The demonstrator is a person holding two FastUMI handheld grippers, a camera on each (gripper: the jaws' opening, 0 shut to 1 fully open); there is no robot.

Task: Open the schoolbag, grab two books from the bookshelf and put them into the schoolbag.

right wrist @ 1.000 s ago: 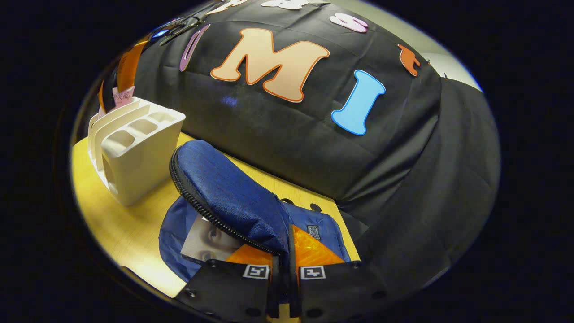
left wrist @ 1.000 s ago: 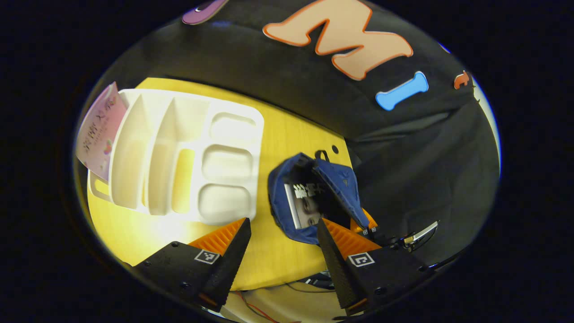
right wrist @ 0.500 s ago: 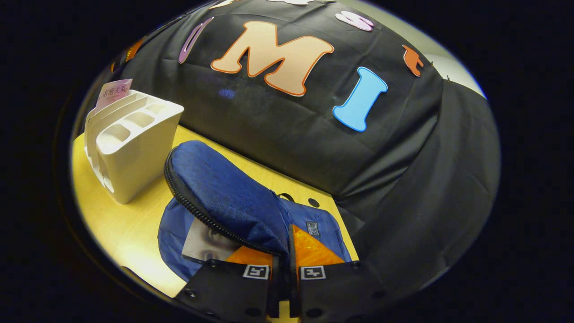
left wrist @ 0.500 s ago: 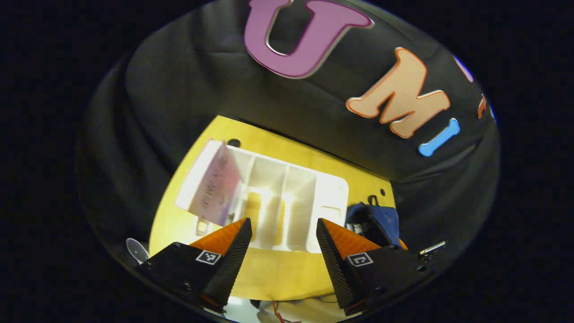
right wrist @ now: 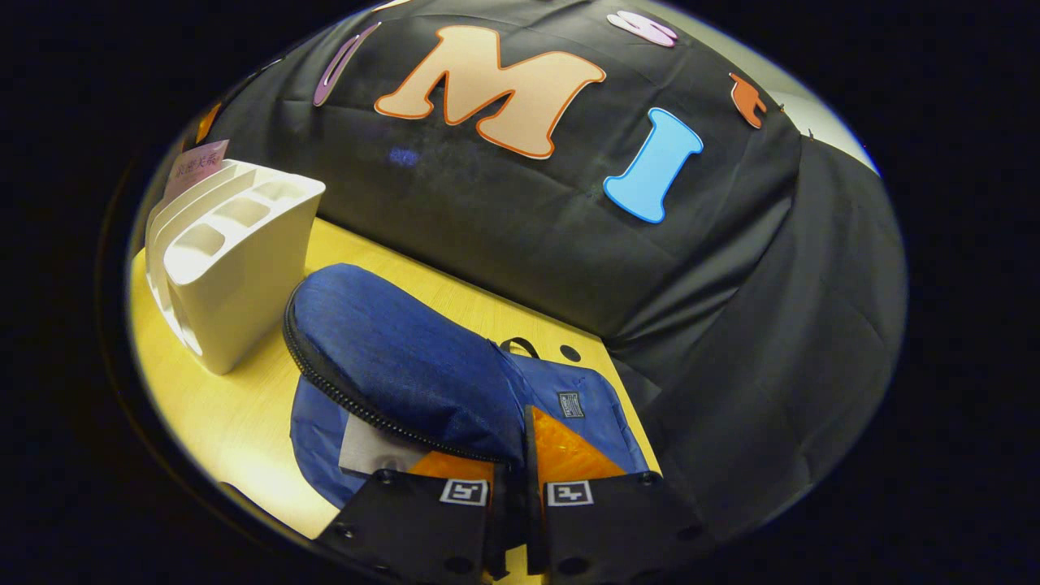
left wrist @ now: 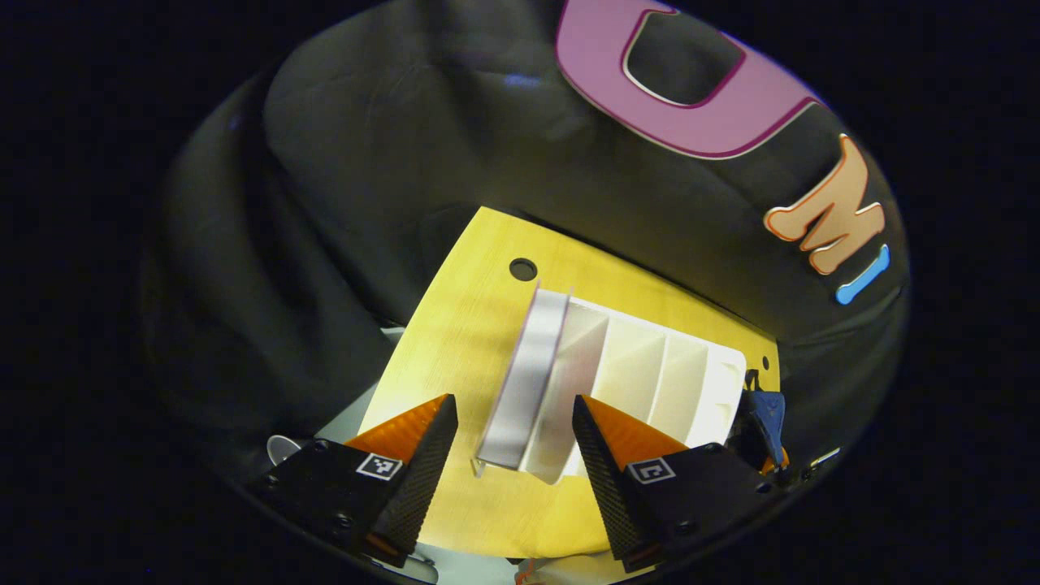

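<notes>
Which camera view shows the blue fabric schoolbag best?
The right gripper view: the blue fabric schoolbag lies close, its zipped flap raised by the shut right gripper. The left gripper view shows just a small part of it beside the white plastic bookshelf.

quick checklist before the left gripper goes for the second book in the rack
1. Left gripper open: ok, fingers spread wide.
2. Lined up with the book: ok, its edge sits between the fingers, standing in the end slot of the white rack.
3. Fingers clear of the book: ok, neither one touches it.
4. Right gripper holding the bag flap up: ok, shut on the flap.
5. Schoolbag open: ok, first book lies inside under the flap.
6. Room for a second book: cannot tell.
</notes>
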